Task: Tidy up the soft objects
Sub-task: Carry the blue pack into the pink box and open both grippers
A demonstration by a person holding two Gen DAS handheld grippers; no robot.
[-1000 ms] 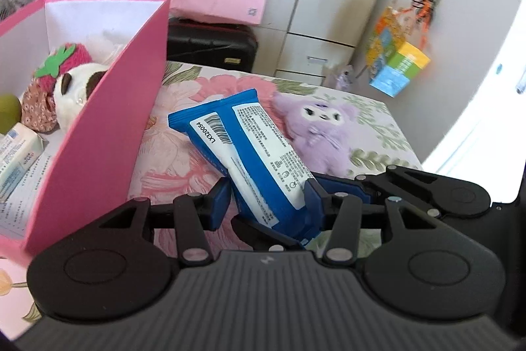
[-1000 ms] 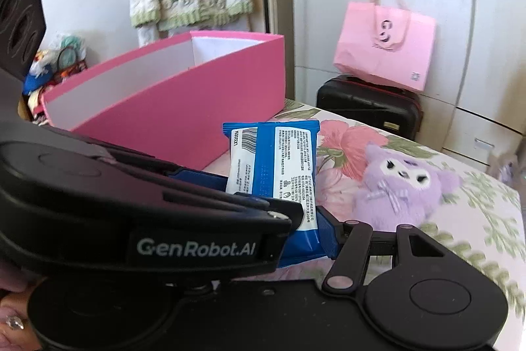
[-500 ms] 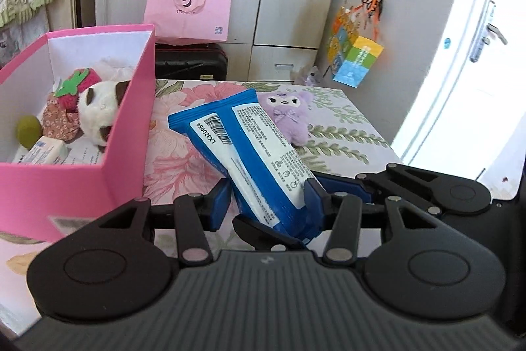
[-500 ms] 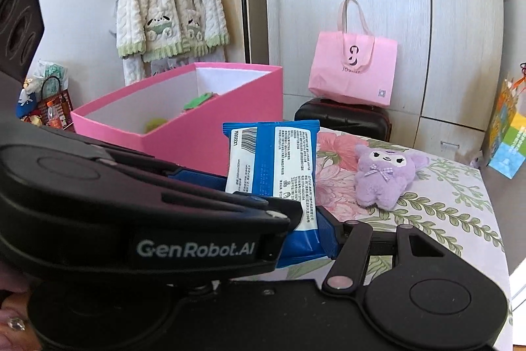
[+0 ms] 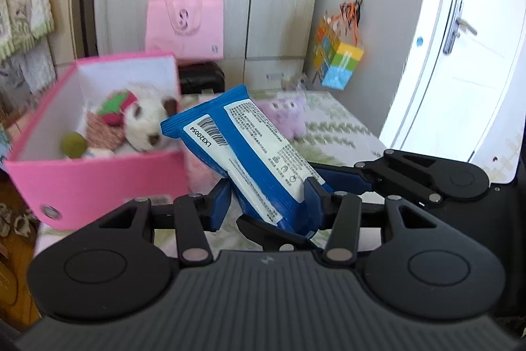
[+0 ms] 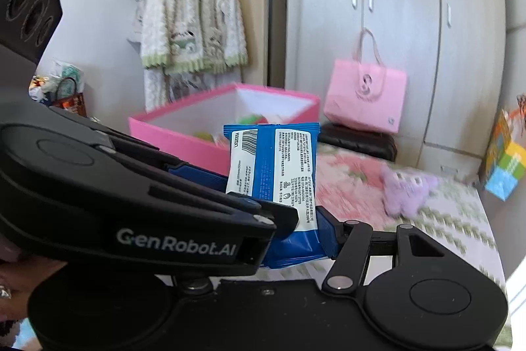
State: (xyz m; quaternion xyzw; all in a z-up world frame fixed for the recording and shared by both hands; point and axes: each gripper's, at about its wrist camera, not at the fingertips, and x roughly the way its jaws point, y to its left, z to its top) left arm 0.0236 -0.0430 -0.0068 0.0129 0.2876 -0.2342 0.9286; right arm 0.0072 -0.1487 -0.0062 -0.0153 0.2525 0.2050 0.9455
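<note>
Currently, both hand-held grippers clamp the same blue packet (image 5: 250, 150), a soft pack with a white label, printed text and a barcode. From the left wrist camera, the left gripper (image 5: 268, 198) has its blue pads pressed against the lower end of the packet from either side; the right gripper's blue finger (image 5: 345, 178) enters from the right and meets the packet at the same end. From the right wrist camera, the right gripper (image 6: 279, 213) pinches the packet's lower portion, and the left gripper's black body, marked GenRobot.AI, crosses the left half of the view. The packet is lifted clear of the floral bedspread (image 5: 332, 134) and stands tilted, its upper end leaning toward the pink box (image 5: 98, 173). The open-topped box rests on the bedspread to the left and contains a white plush (image 5: 148, 120), a strawberry plush (image 5: 116, 107) and a green ball (image 5: 73, 145). A purple plush (image 6: 406, 189) lies on the bedspread beyond the packet, well apart from the box. A pink tote bag (image 6: 365, 97) stands against the wardrobe.
</note>
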